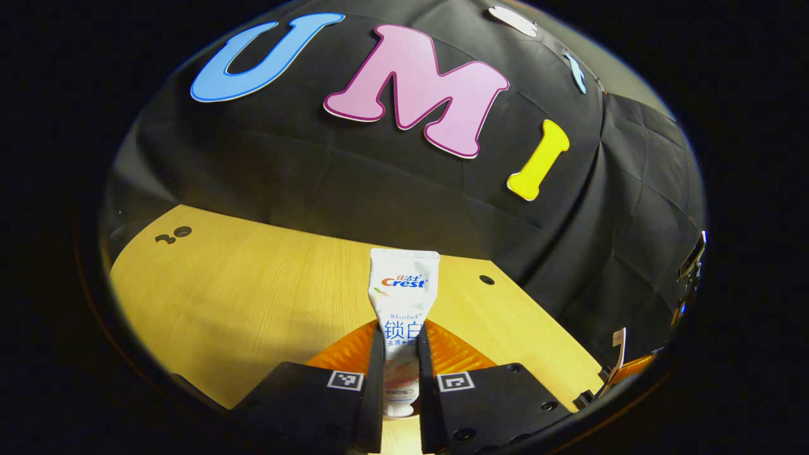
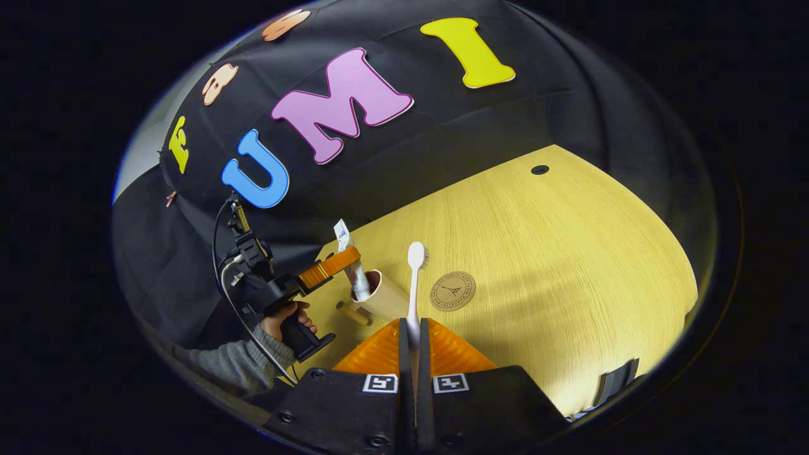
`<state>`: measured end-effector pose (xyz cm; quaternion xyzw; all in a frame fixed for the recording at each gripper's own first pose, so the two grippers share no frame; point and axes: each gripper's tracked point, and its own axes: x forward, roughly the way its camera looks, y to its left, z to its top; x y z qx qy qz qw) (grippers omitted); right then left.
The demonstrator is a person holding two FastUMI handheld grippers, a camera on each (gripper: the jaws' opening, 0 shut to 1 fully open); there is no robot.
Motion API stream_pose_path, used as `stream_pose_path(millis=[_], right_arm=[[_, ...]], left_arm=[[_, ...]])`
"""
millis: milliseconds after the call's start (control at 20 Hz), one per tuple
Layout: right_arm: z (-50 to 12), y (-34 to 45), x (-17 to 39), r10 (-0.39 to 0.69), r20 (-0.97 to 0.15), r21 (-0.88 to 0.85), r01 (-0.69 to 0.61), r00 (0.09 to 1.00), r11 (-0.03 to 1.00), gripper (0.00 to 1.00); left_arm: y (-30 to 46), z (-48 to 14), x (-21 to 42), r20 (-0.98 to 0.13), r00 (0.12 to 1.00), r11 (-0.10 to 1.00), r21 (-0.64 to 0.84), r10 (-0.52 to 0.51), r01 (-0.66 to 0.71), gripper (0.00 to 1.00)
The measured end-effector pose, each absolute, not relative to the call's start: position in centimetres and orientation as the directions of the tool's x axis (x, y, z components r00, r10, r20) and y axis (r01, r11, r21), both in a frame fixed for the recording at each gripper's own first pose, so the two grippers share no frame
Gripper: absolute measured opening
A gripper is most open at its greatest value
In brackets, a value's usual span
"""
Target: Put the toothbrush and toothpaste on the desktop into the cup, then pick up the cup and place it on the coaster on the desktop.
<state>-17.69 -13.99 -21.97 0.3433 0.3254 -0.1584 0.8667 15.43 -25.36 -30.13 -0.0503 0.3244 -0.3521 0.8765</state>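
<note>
Left tool [image 1: 401,373] pinches toothpaste [image 1: 403,297] over cup [image 2: 382,297]; right tool [image 2: 414,344] pinches toothbrush [image 2: 414,278]. Neither deposited; coaster [image 2: 452,291] bare.

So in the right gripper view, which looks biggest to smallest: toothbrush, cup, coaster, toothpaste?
As they look in that view:
1. toothbrush, longest, though it sits nearest the camera, which inflates it
2. cup
3. toothpaste and coaster, too alike to rank; the tube is partly hidden by the left gripper
</note>
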Motion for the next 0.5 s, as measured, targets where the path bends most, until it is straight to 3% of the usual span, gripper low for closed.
stream_pose_path(millis=[500], right_arm=[[-21.2, -12.6, -17.1, -0.041, -0.652, 0.517, 0.484, 0.757, 0.706, 0.06]], left_arm=[[-23.5, -29.9, 13.8, -0.565, 0.544, 0.758, -0.254, -0.62, 0.6, 0.43]])
